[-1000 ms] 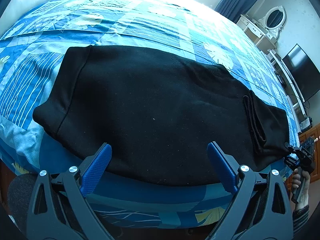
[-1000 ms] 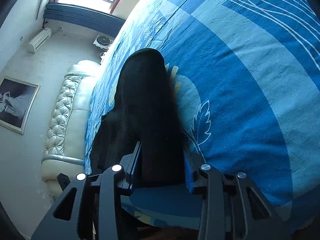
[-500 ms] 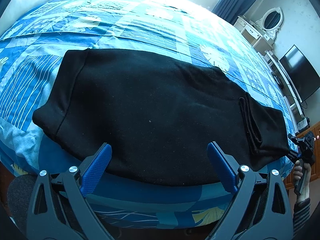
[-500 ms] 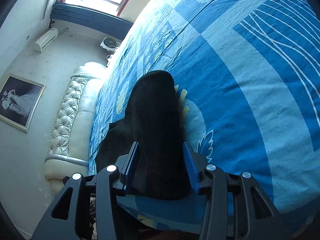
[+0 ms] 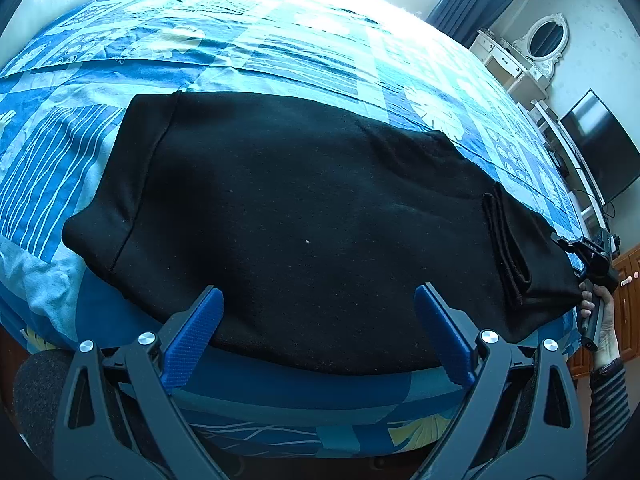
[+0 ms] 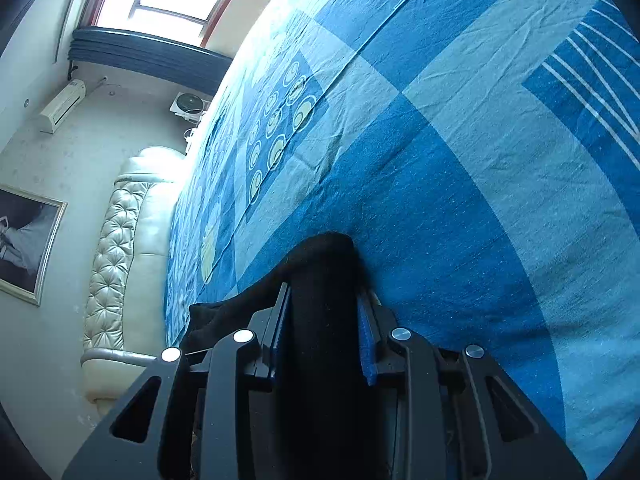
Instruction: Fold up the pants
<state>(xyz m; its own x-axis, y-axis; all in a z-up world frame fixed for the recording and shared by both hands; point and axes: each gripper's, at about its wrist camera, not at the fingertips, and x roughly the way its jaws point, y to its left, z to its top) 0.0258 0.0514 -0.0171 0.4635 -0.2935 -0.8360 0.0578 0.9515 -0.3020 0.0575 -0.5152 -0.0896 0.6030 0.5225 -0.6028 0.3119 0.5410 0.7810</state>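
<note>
Black pants [image 5: 304, 216] lie flat across the near side of the blue patterned bed [image 5: 280, 40], waistband at the left, leg ends at the right. My left gripper [image 5: 316, 320] is open and empty, its blue fingers just over the pants' near edge. My right gripper [image 6: 322, 320] is shut on the pants' leg end [image 6: 320, 272], which fills the gap between its pads. It also shows in the left wrist view [image 5: 584, 256] at the pants' far right corner, held by a hand.
A padded cream headboard [image 6: 120, 248] stands at the bed's far end. A white dressing table with an oval mirror [image 5: 536, 44] and a dark TV [image 5: 600, 148] stand along the right wall. The bed's near edge [image 5: 320, 408] runs below my left gripper.
The right gripper has drawn the leg end in deeper between its pads, so less black cloth sticks out ahead of it. The left gripper has barely moved.
</note>
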